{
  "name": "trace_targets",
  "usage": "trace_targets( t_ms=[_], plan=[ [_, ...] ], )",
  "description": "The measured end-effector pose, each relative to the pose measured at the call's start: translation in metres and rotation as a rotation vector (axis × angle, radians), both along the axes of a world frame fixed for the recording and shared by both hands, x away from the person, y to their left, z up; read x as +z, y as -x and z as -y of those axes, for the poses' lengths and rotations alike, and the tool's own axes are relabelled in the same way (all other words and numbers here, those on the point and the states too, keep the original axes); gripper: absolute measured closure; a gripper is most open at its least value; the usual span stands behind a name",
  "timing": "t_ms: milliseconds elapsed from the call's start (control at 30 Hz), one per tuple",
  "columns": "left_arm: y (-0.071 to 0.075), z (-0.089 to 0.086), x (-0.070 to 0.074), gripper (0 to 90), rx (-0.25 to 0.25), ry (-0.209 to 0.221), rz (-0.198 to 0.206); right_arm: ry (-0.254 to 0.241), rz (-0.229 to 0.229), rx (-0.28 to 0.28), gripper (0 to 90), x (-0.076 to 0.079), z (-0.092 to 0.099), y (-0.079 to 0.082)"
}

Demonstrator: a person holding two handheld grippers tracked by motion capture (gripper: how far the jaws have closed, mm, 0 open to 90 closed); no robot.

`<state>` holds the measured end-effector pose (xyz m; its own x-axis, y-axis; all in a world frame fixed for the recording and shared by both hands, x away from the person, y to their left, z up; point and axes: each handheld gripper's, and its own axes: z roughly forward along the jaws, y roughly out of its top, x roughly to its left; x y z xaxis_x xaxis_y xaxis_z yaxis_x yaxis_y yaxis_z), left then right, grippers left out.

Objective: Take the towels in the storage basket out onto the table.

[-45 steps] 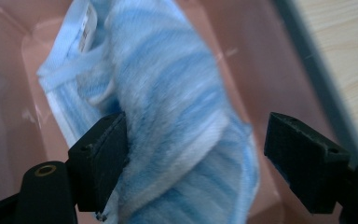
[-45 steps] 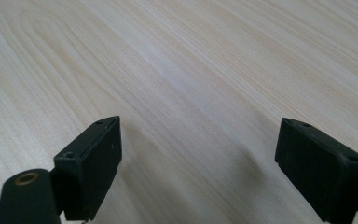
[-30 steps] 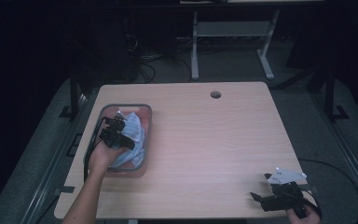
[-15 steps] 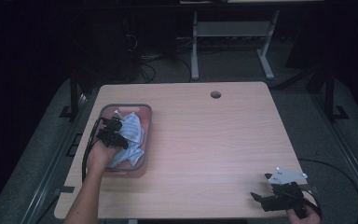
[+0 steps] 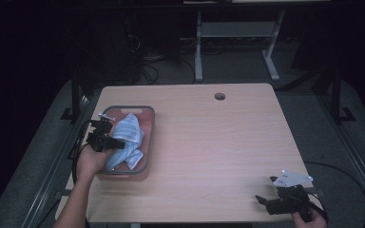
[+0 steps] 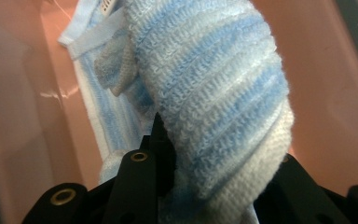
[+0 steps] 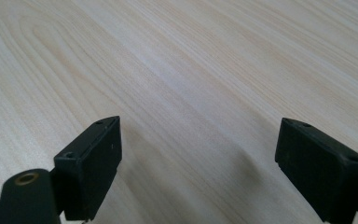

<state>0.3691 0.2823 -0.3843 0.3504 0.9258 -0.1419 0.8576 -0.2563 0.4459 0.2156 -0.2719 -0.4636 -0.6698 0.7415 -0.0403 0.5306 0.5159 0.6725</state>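
The left gripper [image 5: 116,142] has just clamped a fold of the blue-striped towel [image 6: 223,93] between its fingers, above the pink bin [image 5: 148,137]. The right gripper [image 5: 265,203] gapes wide, only bare table [image 7: 177,70] between its fingers

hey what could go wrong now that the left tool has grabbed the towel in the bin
The left tool pinches only one fold of the blue striped towel, so it might slip free as it is lifted. The rest of the towel trails down inside the pink bin; it could drag on the rim and tip or shift the bin, which sits near the table edge.
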Motion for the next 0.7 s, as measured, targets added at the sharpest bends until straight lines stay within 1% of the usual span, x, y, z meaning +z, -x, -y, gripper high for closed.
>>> trace_targets(
  t_ms=[33, 133, 200, 233, 267, 300, 333, 367, 467, 500, 533, 567, 600, 633, 667, 700],
  plan=[
    [0.002, -0.002, 0.004, 68.1, 0.001, 0.003, 0.012, 0.001, 0.0, 0.0, 14.0, 0.0, 0.0, 0.0],
    [0.004, -0.004, 0.007, 68.1, 0.0, 0.013, 0.02, 0.001, 0.001, -0.002, 14.0, 0.0, 0.0, 0.0],
    [0.007, -0.005, 0.012, 68.0, 0.005, 0.024, 0.038, 0.002, 0.003, 0.002, 14.0, 0.0, 0.001, 0.0],
    [0.008, -0.006, 0.016, 67.9, 0.003, 0.047, 0.053, -0.002, 0.008, -0.004, 14.0, 0.001, 0.002, 0.0],
    [0.008, -0.006, 0.016, 67.9, 0.003, 0.047, 0.053, -0.002, 0.008, -0.004, 14.0, 0.001, 0.002, 0.0],
    [0.01, -0.006, 0.019, 67.9, 0.0, 0.061, 0.064, -0.003, 0.008, -0.008, 14.0, 0.001, 0.002, 0.0],
    [0.01, -0.006, 0.019, 67.9, 0.0, 0.061, 0.064, -0.003, 0.008, -0.008, 14.0, 0.001, 0.002, 0.0],
    [0.012, -0.005, 0.023, 67.9, -0.003, 0.071, 0.073, -0.004, 0.009, -0.008, 14.0, 0.001, 0.003, 0.0],
    [0.013, -0.003, 0.026, 67.9, -0.011, 0.072, 0.077, -0.005, 0.008, -0.011, 14.0, 0.001, 0.003, 0.0],
    [0.014, -0.002, 0.029, 67.8, -0.019, 0.081, 0.085, -0.004, 0.008, -0.012, 14.0, 0.001, 0.003, 0.0],
    [0.014, -0.002, 0.029, 67.8, -0.019, 0.081, 0.085, -0.004, 0.008, -0.012, 14.0, 0.001, 0.003, 0.0],
    [0.015, 0.0, 0.032, 67.8, -0.028, 0.096, 0.092, -0.004, 0.008, -0.012, 14.0, 0.001, 0.003, 0.0],
    [0.015, 0.0, 0.032, 67.8, -0.028, 0.096, 0.092, -0.004, 0.008, -0.012, 14.0, 0.001, 0.003, 0.0],
    [0.016, 0.0, 0.035, 67.8, -0.036, 0.112, 0.099, -0.004, 0.011, -0.015, 14.0, 0.001, 0.003, 0.0],
    [0.016, 0.0, 0.035, 67.7, -0.036, 0.112, 0.099, -0.004, 0.011, -0.015, 14.0, 0.001, 0.003, 0.0],
    [0.016, 0.0, 0.039, 67.4, -0.038, 0.153, 0.103, -0.004, 0.012, -0.014, 14.0, 0.001, 0.004, 0.0]
  ],
)
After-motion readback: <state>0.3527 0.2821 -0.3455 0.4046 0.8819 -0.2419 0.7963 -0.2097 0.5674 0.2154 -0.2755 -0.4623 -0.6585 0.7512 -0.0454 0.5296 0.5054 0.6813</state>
